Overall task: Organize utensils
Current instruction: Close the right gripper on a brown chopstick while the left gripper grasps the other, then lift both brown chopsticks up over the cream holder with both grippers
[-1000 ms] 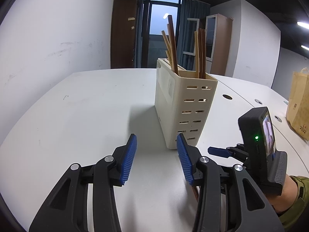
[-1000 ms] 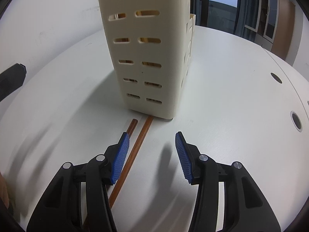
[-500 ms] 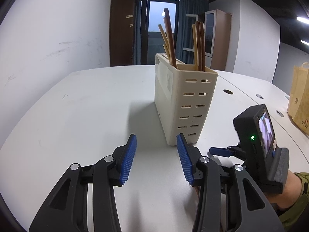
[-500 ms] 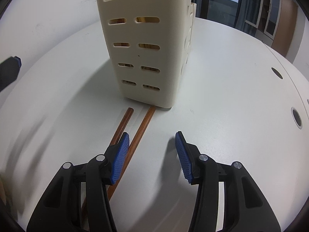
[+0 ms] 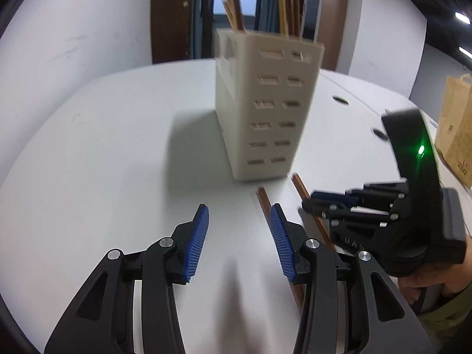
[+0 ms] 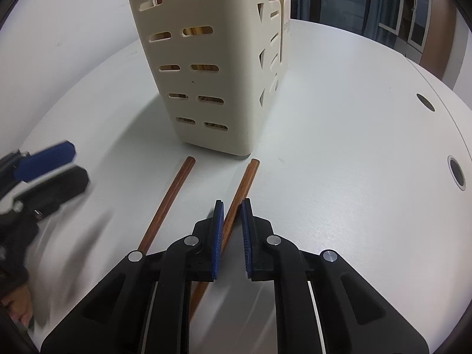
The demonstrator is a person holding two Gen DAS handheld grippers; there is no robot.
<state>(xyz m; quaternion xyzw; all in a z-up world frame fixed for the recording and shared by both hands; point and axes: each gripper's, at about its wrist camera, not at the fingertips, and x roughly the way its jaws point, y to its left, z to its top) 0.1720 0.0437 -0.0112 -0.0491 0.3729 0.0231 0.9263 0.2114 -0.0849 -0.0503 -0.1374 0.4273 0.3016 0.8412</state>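
Right wrist view: my right gripper (image 6: pixel 231 218) is closing on the right-hand chopstick (image 6: pixel 242 185), one of two brown chopsticks lying flat on the white table (image 6: pixel 354 147). The stick sits between the blue pads, jaws down to a narrow gap; pads look right against it, though contact on both sides is hard to confirm from this angle. Its far tip lies just beside the near bottom edge of the cream slotted utensil holder (image 6: pixel 206 67). The other chopstick (image 6: pixel 168 203) lies to the left, near but apart, tip also close to the holder's base.

Step in hand, my read: pinch this one stick, lift it, drop it upright into the holder. To do it well: finish the squeeze before lifting, since a thin round stick can roll or pivot out. The grip is toward the near part of the stick, so the far end will likely droop; tilt it up early and clear the holder's rim before lowering. Don't nudge the holder, it looks light.

Left wrist view, blurred: my left gripper (image 5: pixel 239 233) hangs about half open above the table, nothing between the pads, holding nothing. Its right pad is just beside the other chopstick (image 5: pixel 263 199). More chopsticks (image 5: pixel 287 3) already stand in the holder (image 5: pixel 265 103), mid-table, well away from the edges.
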